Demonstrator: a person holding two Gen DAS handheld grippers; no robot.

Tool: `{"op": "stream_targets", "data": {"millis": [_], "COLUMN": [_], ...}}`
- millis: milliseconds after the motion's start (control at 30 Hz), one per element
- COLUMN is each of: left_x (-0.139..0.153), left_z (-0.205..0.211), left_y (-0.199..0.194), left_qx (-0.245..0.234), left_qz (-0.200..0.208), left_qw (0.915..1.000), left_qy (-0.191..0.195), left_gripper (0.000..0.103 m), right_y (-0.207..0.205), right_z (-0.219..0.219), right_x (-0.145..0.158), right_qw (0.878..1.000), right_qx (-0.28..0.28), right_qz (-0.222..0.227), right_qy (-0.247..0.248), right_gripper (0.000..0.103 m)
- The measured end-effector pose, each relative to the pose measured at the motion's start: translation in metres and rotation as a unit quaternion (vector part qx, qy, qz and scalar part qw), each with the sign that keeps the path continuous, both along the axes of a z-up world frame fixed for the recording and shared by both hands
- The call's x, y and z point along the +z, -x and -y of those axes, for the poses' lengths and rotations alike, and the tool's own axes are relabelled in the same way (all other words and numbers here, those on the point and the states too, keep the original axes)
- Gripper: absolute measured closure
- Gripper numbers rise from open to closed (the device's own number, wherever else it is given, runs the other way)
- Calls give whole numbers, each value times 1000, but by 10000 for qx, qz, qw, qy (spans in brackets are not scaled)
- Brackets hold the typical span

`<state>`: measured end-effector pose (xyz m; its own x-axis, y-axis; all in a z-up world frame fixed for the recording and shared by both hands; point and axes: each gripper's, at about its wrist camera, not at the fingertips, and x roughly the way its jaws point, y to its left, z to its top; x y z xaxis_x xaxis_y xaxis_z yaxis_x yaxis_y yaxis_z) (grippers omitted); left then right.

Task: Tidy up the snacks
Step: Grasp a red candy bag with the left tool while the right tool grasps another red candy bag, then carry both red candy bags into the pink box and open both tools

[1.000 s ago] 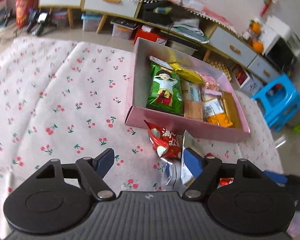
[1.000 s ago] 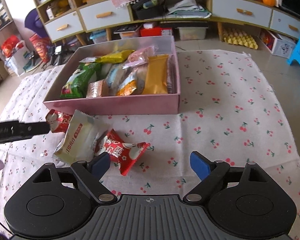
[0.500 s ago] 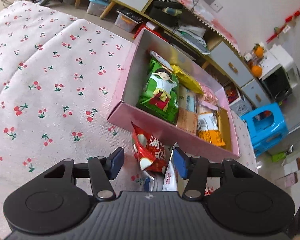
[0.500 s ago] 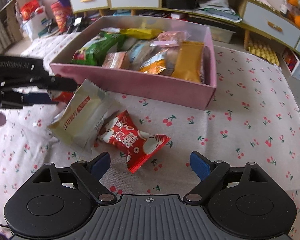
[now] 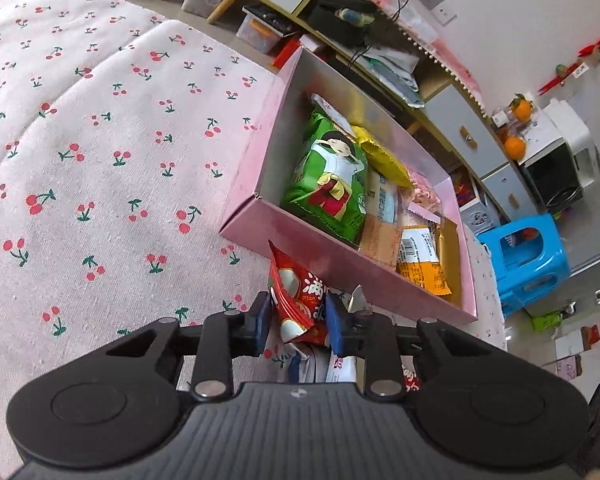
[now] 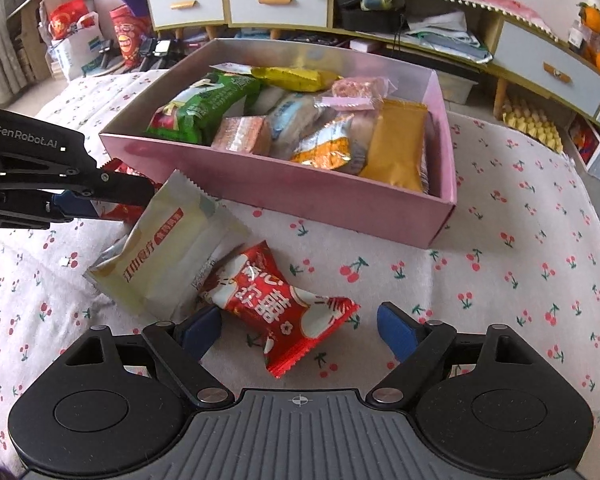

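The left gripper [image 5: 298, 322] was pinched on a red snack packet [image 5: 298, 300], its two blue pads pressed against the packet's sides just near the front wall of the pink box [image 5: 324, 248]. In the right wrist view the same gripper [image 6: 112, 200] reached in from the left edge, its black fingers closed over that red packet [image 6: 120, 210], most of which was hidden behind a cream snack bag [image 6: 168, 252].

The right gripper [image 6: 298, 330] was spread wide, holding nothing. Its fingertips straddled a second red snack packet [image 6: 278, 302], which lay flat on the cherry-print cloth [image 6: 500, 280] near the box; the left pad sat just beside the packet's near-left corner, the right pad apart from it. The cream snack bag lay to the left of this packet, overlapping its far-left corner, with its far end almost at the box wall.

The pink box stood on the cloth, open-topped, with a silver lining. Packed inside were a green snack bag [image 5: 332, 176] at the left, a yellow packet [image 5: 382, 156] at the far side, a small brown wafer pack [image 5: 380, 240], a pale blue packet [image 6: 300, 118], an orange-and-white packet [image 5: 420, 266], a clear packet of pink pieces [image 6: 358, 92] and a plain golden pouch [image 6: 398, 146] at the right.

Beyond the box stood a low sideboard with grey drawers [image 6: 276, 0], and a blue plastic stool [image 5: 528, 256] stood to the right.
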<state>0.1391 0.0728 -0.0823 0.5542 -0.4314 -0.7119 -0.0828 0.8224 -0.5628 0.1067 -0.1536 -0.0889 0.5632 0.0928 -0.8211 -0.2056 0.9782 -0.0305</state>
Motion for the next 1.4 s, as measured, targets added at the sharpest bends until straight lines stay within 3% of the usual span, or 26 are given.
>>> {"op": "stream_targets", "data": {"millis": [100, 367, 867, 1400], "left_x": [1, 5, 20, 51], "left_z": [0, -6, -20, -27], "left_y": [0, 4, 10, 16], "left_qx": [24, 95, 155, 47], "left_qz": [-60, -149, -190, 405], "left_qw": [10000, 9998, 9997, 9991], "left_qy": [7, 20, -49, -75], "left_gripper": [78, 79, 82, 83], "right_y": [0, 2, 9, 6], "right_z": [-4, -6, 21, 23], "right_x": [2, 7, 21, 45], "right_qw": [9999, 9998, 9986, 9918], "right_qx": [104, 155, -295, -745], "right_qz": [64, 110, 6, 152], "right_qy": [-14, -3, -442, -1031], "right_gripper": [32, 47, 48, 48]}}
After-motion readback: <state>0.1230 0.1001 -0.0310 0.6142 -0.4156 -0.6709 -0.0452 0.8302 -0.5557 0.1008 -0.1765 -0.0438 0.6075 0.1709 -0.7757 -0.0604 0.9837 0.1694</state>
